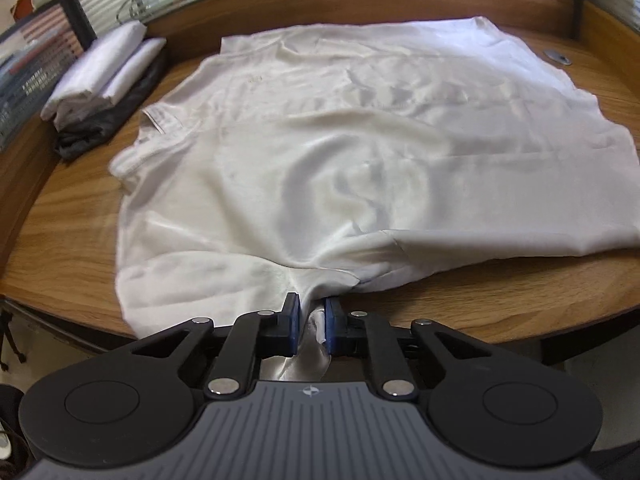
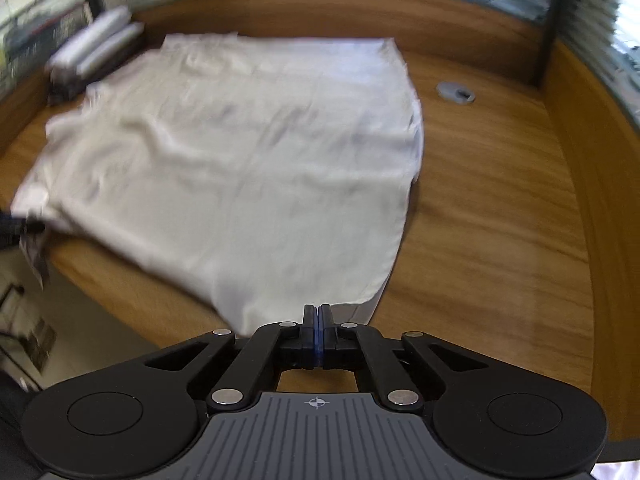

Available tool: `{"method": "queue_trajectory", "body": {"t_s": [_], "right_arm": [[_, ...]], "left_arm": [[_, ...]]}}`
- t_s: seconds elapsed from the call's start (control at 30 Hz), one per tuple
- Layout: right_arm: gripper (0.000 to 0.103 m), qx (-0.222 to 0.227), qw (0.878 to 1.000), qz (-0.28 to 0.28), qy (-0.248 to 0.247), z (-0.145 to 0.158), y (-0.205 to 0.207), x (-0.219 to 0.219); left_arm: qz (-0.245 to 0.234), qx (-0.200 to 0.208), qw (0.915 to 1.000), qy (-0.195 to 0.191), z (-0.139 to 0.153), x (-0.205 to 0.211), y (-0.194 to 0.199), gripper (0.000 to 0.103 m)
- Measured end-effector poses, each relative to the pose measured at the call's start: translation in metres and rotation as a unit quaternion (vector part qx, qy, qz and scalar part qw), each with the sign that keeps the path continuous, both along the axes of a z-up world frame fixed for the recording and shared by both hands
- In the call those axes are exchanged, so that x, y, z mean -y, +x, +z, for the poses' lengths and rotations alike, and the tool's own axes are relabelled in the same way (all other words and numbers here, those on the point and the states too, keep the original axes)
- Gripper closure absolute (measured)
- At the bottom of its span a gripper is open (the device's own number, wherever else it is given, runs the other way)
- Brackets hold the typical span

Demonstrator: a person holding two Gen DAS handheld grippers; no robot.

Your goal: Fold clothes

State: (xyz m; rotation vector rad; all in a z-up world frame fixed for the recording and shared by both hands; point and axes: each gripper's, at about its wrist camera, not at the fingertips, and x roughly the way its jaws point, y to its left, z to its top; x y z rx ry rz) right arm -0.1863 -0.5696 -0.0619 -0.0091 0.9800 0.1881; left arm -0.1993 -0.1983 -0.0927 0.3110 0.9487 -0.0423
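Note:
A white T-shirt (image 1: 340, 140) lies spread on the wooden table (image 1: 72, 216), collar toward the left. My left gripper (image 1: 312, 312) is shut on a bunched sleeve of the shirt at the table's near edge. In the right wrist view the same shirt (image 2: 240, 152) lies flat, and my right gripper (image 2: 318, 318) is shut at its near hem corner, the jaws pressed together; whether cloth is pinched between them is not clear. The left gripper shows as a dark blur at the far left of the right wrist view (image 2: 24, 226).
A stack of folded clothes (image 1: 104, 84), white on dark grey, sits at the table's back left. A grey cable grommet (image 2: 456, 93) is set in the table right of the shirt. A raised wooden rim and black posts (image 1: 578, 0) border the table's back.

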Motion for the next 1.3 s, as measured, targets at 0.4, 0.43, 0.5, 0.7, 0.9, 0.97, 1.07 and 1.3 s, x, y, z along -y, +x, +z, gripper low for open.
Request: {"method": "queue_trajectory", "body": {"t_s": [0.4, 0.43, 0.5, 0.7, 0.9, 0.97, 1.07, 1.3], "right_arm": [[0.099, -0.029, 0.999, -0.014, 0.006, -0.001, 0.009, 0.015], [0.099, -0.036, 0.999, -0.013, 0.009, -0.005, 0.007, 0.015], [0.099, -0.046, 0.999, -0.015, 0.012, -0.012, 0.006, 0.014], [0.086, -0.037, 0.999, -0.019, 0.017, -0.013, 0.019, 0.012], [0.079, -0.018, 1.000, 0.004, 0.003, 0.000, 0.057, 0.021], [0.079, -0.015, 1.000, 0.017, -0.004, 0.003, 0.070, 0.022], [0.079, -0.015, 0.999, 0.034, -0.014, 0.006, 0.089, 0.021], [0.079, -0.028, 0.992, 0.122, -0.028, 0.011, 0.143, 0.010]], "left_arm": [[-0.049, -0.006, 0.9972, 0.056, -0.008, -0.009, -0.016, 0.087], [-0.047, -0.008, 0.9971, 0.059, -0.015, -0.008, -0.019, 0.087], [-0.046, -0.010, 0.9969, 0.063, -0.019, -0.009, -0.020, 0.087], [-0.041, -0.009, 0.9967, 0.070, -0.023, -0.011, -0.023, 0.087], [-0.026, -0.015, 0.9972, 0.068, -0.024, -0.010, -0.022, 0.087], [-0.016, -0.014, 0.9976, 0.065, -0.023, -0.012, -0.021, 0.087], [-0.001, -0.013, 0.9983, 0.058, -0.021, -0.015, -0.019, 0.087], [0.040, 0.000, 0.9989, 0.022, -0.015, -0.021, -0.020, 0.088]]}}
